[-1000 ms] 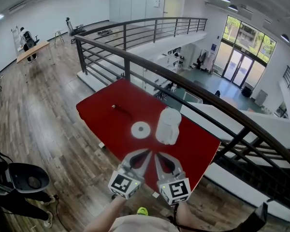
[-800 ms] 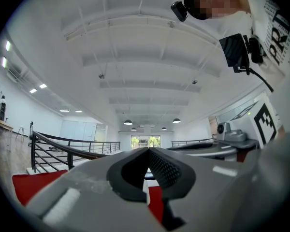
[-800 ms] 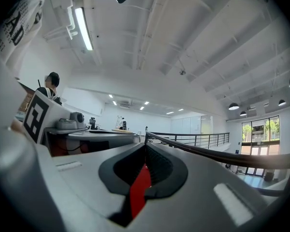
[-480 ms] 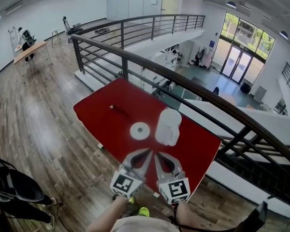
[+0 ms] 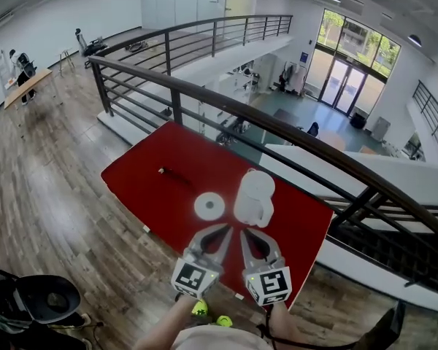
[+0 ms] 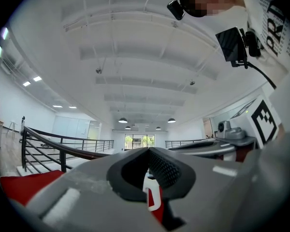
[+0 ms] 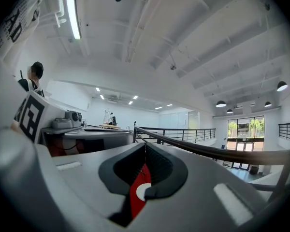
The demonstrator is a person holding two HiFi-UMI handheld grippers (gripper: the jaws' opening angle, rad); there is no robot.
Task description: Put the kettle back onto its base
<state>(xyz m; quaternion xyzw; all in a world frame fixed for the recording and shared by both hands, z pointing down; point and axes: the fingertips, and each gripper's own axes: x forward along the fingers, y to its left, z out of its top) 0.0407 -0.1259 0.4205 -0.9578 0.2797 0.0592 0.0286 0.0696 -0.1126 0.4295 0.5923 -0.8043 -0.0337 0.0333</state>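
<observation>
Lying near the left end of the red table (image 5: 142, 177) is a thin dark cable (image 5: 177, 173). A round white base (image 5: 209, 206) is seen to its right, and the white kettle (image 5: 254, 195) is set upright on the table just beside the base, not on it. Nearer the person, the left gripper (image 5: 225, 230) is held with its jaws pressed together and nothing between them. The right gripper (image 5: 245, 233) is likewise closed on nothing. Both are pointed toward the kettle, short of it.

Open red table (image 5: 142, 177) around the base (image 5: 209, 206), kettle (image 5: 254, 197) just beside it, railing (image 5: 277, 127) behind.
</observation>
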